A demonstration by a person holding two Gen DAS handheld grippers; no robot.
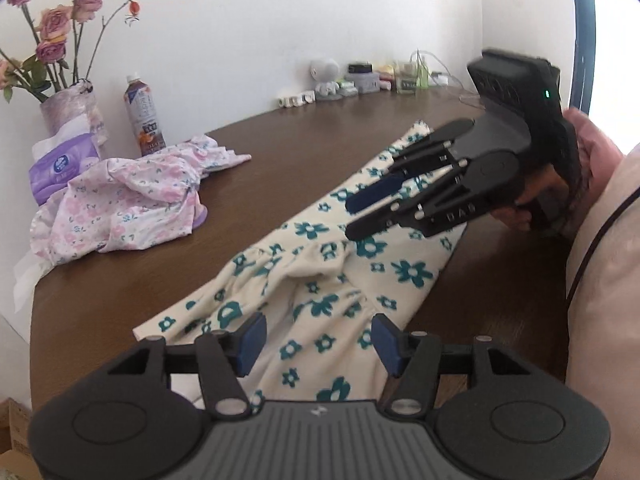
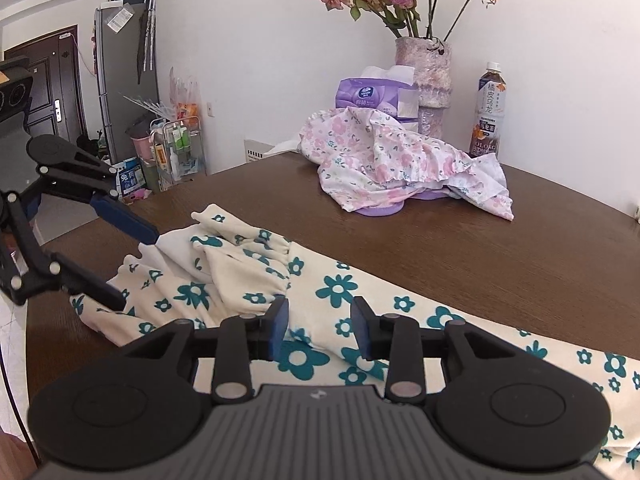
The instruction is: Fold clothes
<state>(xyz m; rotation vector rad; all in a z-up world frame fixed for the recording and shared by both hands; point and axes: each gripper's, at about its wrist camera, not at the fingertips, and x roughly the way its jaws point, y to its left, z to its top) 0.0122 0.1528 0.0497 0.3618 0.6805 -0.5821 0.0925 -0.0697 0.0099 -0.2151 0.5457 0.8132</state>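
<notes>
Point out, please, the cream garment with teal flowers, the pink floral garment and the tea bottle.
cream garment with teal flowers [image 1: 320, 280], left wrist view, on its gathered middle.
pink floral garment [image 2: 400, 160], right wrist view, on the top of the crumpled heap.
tea bottle [image 2: 489, 112], right wrist view, on its label.

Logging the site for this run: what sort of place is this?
Most likely a home, at a dining table: a vase of roses, a fridge and an entry door behind.

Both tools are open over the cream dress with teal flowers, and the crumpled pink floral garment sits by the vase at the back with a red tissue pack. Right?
Not quite: the tissue pack is purple, not red, as the right wrist view shows. The rest holds.
</notes>
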